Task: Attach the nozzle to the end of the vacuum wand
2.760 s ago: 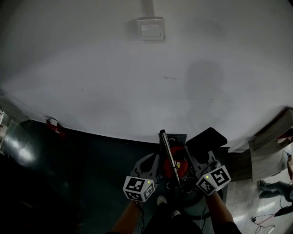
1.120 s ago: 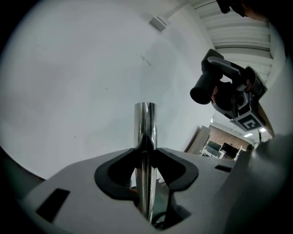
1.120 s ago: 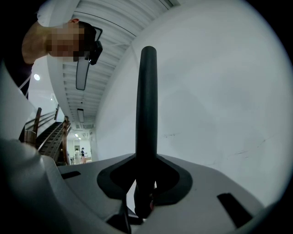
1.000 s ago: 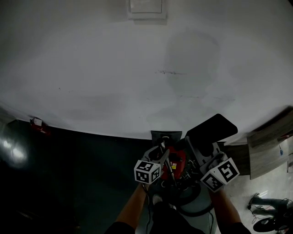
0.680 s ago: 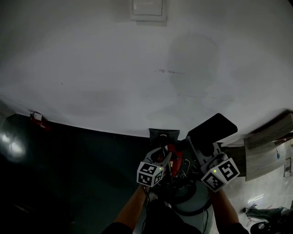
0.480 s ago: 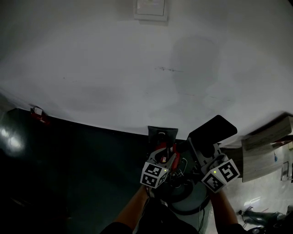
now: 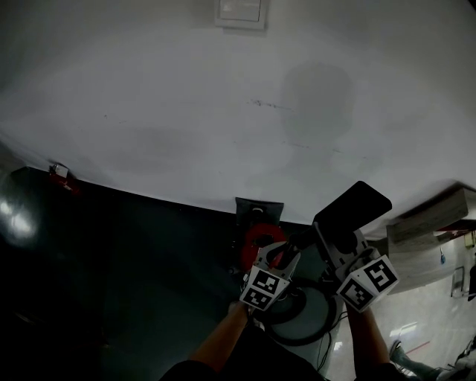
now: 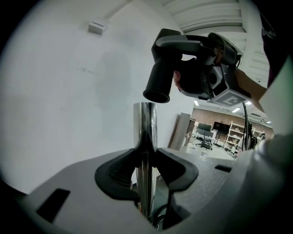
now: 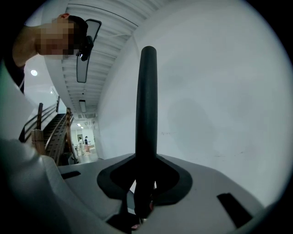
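The chrome vacuum wand [image 8: 145,146] stands upright between the jaws of my left gripper [image 8: 145,176], which is shut on it. In the left gripper view, the black nozzle [image 8: 176,68] hangs with its round socket just above the wand's open top end, slightly to the right and apart from it. My right gripper [image 9: 145,178] is shut on the nozzle [image 9: 147,105], which shows there as a dark upright bar. In the head view, the left gripper [image 7: 281,259] and right gripper [image 7: 343,251] sit close together low in the frame, the nozzle [image 7: 353,208] above the right one.
A red vacuum body [image 7: 256,242] and a round grey canister [image 7: 301,320] lie under the grippers on the dark floor. A white wall with a switch plate [image 7: 239,11] rises ahead. A black box [image 7: 258,210] stands at its foot; wooden boards [image 7: 435,219] lean at the right.
My left gripper has moved right and upward with the wand, closing toward the nozzle and uncovering the red vacuum body. The right gripper has shifted slightly right with the nozzle.
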`<control>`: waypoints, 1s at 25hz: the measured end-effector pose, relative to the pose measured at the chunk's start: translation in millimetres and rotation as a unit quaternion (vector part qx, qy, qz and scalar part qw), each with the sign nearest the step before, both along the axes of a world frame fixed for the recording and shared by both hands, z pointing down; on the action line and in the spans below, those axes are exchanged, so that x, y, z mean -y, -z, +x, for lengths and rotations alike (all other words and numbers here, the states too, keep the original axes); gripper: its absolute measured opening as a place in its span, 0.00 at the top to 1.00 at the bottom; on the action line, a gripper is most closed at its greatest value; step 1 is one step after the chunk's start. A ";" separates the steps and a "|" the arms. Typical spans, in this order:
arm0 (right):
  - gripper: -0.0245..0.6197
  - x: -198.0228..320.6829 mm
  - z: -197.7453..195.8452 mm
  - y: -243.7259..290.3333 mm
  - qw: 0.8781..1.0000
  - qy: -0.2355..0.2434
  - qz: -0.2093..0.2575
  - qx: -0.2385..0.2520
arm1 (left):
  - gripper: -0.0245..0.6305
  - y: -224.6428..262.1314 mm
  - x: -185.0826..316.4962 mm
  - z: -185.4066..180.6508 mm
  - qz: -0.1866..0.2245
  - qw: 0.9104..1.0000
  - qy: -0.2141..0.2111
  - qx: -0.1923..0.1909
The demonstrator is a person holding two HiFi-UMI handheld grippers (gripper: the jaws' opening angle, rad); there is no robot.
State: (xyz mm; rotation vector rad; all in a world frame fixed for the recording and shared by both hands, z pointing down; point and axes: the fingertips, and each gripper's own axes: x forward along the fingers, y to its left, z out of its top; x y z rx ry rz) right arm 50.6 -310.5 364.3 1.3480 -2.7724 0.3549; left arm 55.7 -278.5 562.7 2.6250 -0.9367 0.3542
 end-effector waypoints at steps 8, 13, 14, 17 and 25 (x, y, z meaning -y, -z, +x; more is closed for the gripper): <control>0.81 -7.3 6.2 -7.2 1.000 0.005 -0.008 -0.012 | 0.74 6.6 -15.6 20.7 0.011 1.000 -0.017 0.004; 0.81 -11.1 8.6 -6.1 1.000 0.014 -0.009 -0.020 | 0.74 8.4 -23.9 25.2 0.017 0.999 -0.025 0.011; 0.82 -12.1 8.6 -6.3 1.000 0.018 -0.011 -0.022 | 0.74 8.5 -25.7 26.0 0.018 0.999 -0.028 0.012; 0.82 -12.4 10.6 -8.2 0.999 0.024 -0.020 -0.013 | 0.74 8.0 -28.4 27.0 0.023 0.999 -0.037 0.016; 0.82 -14.0 15.4 -9.7 0.998 0.027 -0.042 -0.037 | 0.74 7.8 -32.6 34.3 0.028 0.997 -0.061 0.038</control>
